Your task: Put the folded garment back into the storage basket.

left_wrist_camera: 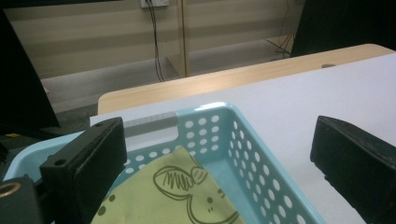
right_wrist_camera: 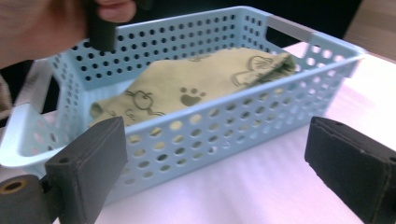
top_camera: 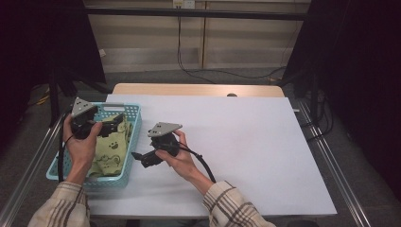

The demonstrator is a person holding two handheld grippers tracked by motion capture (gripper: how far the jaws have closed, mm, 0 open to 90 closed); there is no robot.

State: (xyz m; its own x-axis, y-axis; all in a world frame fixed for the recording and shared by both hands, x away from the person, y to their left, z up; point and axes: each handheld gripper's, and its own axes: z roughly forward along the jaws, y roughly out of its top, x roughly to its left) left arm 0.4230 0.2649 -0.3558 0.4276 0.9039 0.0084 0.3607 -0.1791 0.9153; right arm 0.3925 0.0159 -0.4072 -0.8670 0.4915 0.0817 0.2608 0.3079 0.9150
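White tabletop [top_camera: 246, 142] carries a light-blue perforated plastic basket [top_camera: 135, 124] at its left edge, long axis running near-to-far, holding green printed cloth [top_camera: 109, 152]. Left gripper [left_wrist_camera: 219, 158] above it and right gripper [right_wrist_camera: 215, 172] beside it both gape, empty.

- Pale blue perforated basket [right_wrist_camera: 205, 126] — just ahead of the right fingers, partly between the left ones.
- Green printed cloth [right_wrist_camera: 196, 91] lying inside it.
- White counter [top_camera: 246, 142] — under everything.
- Black cables [top_camera: 189, 61] on the far floor.
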